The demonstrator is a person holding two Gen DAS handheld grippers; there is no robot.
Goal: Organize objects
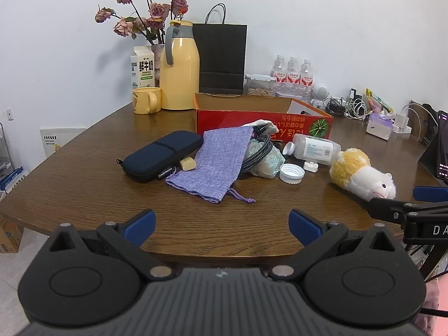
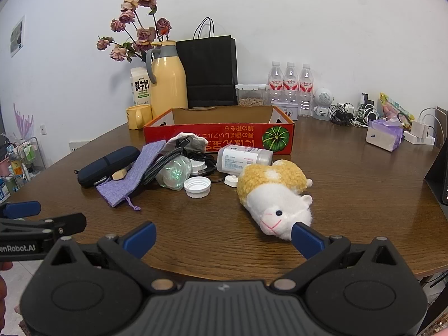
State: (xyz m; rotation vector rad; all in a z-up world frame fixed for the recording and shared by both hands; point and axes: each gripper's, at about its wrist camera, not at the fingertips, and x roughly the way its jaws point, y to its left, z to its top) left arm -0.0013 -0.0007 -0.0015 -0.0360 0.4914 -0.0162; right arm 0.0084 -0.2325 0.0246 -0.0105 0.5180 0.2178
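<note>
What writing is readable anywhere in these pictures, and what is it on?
"鲜牛奶": milk carton.
"audio-technica", small: dark zip case.
"enRobot.AI", cut off: left gripper.
"DA", cut off: right gripper.
Upside-down print on red box; labels on water bottles and lying bottle: unreadable.

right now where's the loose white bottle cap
In the right wrist view it sits mid-table: the white bottle cap lies just left of the plush hamster, in front of the tipped bottle.

We looked from both wrist cameras over the near edge of the wooden table [image 1: 84,173], tilted slightly downward toward the wall. The left view sat leftward, the right beside it; both shared the red box [image 1: 263,120] and plush toy [image 2: 275,196].
</note>
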